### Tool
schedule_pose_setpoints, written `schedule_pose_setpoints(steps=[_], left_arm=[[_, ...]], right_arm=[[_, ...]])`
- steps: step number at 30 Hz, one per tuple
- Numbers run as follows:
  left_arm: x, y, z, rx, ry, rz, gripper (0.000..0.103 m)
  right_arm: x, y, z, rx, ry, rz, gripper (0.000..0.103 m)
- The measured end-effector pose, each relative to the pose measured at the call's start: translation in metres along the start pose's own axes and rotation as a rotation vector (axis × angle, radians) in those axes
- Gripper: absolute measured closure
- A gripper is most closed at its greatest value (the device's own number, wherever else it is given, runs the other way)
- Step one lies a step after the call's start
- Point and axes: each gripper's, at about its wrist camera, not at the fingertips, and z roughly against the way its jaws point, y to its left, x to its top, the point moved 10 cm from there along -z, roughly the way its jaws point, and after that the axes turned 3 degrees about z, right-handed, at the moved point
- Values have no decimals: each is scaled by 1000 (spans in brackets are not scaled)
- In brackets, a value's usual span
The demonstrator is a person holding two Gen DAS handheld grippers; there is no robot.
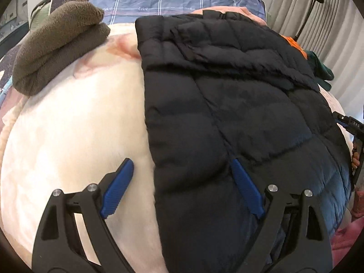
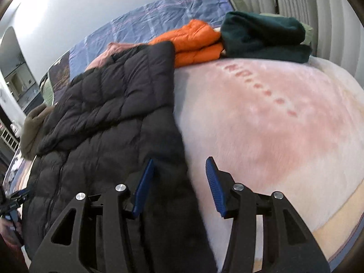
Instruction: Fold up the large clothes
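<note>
Left wrist view is showing a folded brown fleece (image 1: 56, 45) sitting at the far left of the bed's cream blanket (image 1: 75, 125), then the left tongs (image 1: 182, 163) hovering spread wide, straddling the left edge of the black puffer jacket (image 1: 238, 113). It is lying lengthwise on the blanket, looking light, puffy, soft and probably slippery, so pinching a quilted edge seems wisest. Right tongs (image 2: 179, 161) are also gaping, straddling its right edge. Rightward, bare blanket is offering folding room before the orange jacket (image 2: 195, 43) and green garment (image 2: 264, 36).
</note>
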Motion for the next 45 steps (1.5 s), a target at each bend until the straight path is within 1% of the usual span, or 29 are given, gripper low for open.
schedule_pose_setpoints(steps=[3,7,11,14,18,20,24,25,26,27,28,29,30,32,33,34,35,36,37,39,41,42,43,44,45], left_arm=[[-15,-5,9,-32,5,9,15],[-37,-10,24,-88,3,16,15],[-58,-15,39,-144,-9,26,16],[-74,-23,55,-199,-25,31,17],[-91,-32,69,-251,-17,43,22],[-98,-35,74,-255,-13,57,22],[-99,-36,77,-258,-6,76,22],[-99,-36,76,-258,-5,75,22],[-97,-37,74,-254,-6,75,22],[-97,-38,74,-245,-14,72,35],[-96,-40,74,-240,-21,66,64],[-94,-41,75,-250,-20,71,78],[-88,-42,82,-282,-38,96,91],[-74,-44,101,-321,-106,109,93],[-65,-46,116,-341,-158,105,94],[-57,-47,130,-354,-199,101,95],[-47,-48,149,-365,-256,93,96],[-42,-49,160,-371,-286,88,97],[-35,-50,178,-376,-336,79,97],[-28,-53,202,-375,-399,64,98],[-24,-53,225,-358,-462,50,99],[-22,-53,240,-351,-506,48,103],[-20,-51,252,-351,-542,48,103],[-19,-49,262,-325,-575,38,103],[-19,-47,264,-288,-585,14,103]], right_arm=[[-17,1,6,22,26,-5,54],[-41,-5,20,76,45,-39,54],[-61,-10,37,147,50,-76,54],[-76,-11,52,214,49,-103,54],[-92,-8,74,296,38,-123,55],[-99,-3,82,328,39,-121,55],[-108,4,89,337,52,-93,56],[-109,7,89,342,56,-91,61],[-109,7,88,340,55,-91,80],[-109,8,87,327,48,-90,92],[-108,9,88,322,40,-93,97],[-103,11,93,328,18,-102,98],[-99,13,99,332,-5,-101,99],[-83,20,121,357,-74,-96,100],[-75,23,131,372,-105,-97,100],[-64,26,145,388,-150,-95,101],[-54,28,157,398,-189,-90,101],[-45,29,169,407,-222,-87,102],[-37,30,183,419,-260,-84,102],[-24,33,210,438,-330,-71,103],[-15,32,237,449,-400,-63,103],[-11,30,253,453,-442,-59,103],[-8,29,266,446,-475,-47,103],[-7,28,275,426,-495,-27,103],[-5,27,276,377,-503,3,103]])
